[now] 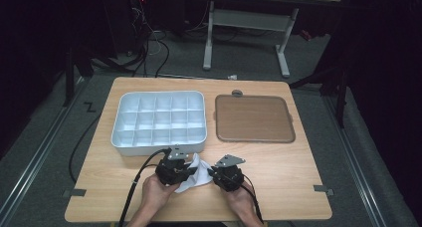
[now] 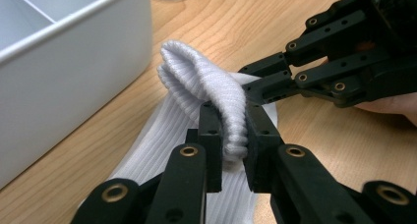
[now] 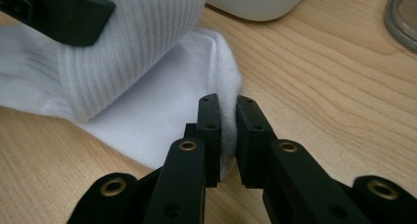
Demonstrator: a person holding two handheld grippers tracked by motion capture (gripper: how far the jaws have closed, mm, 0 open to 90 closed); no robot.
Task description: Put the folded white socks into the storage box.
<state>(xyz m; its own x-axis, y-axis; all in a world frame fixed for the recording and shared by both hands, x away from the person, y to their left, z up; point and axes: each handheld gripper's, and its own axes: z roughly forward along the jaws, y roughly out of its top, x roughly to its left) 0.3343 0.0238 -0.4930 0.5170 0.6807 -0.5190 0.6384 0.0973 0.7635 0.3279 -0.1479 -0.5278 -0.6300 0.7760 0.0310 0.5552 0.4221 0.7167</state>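
A white ribbed sock [image 1: 195, 173] lies on the wooden table [image 1: 278, 167] near its front edge, between my two grippers. My left gripper [image 2: 232, 135] is shut on a folded ribbed cuff of the sock [image 2: 206, 81], lifted a little off the wood. My right gripper [image 3: 228, 135] is shut on the smooth edge of the sock [image 3: 162, 111] where it lies flat. In the high view the left gripper [image 1: 189, 168] and the right gripper [image 1: 213, 171] face each other across the sock, each held by a hand.
A white tray with several small compartments [image 1: 158, 121] stands just behind the left gripper; its wall [image 2: 74, 81] is close to the sock. A brown lid [image 1: 254, 118] lies to its right. Bare wood stretches right of my right hand.
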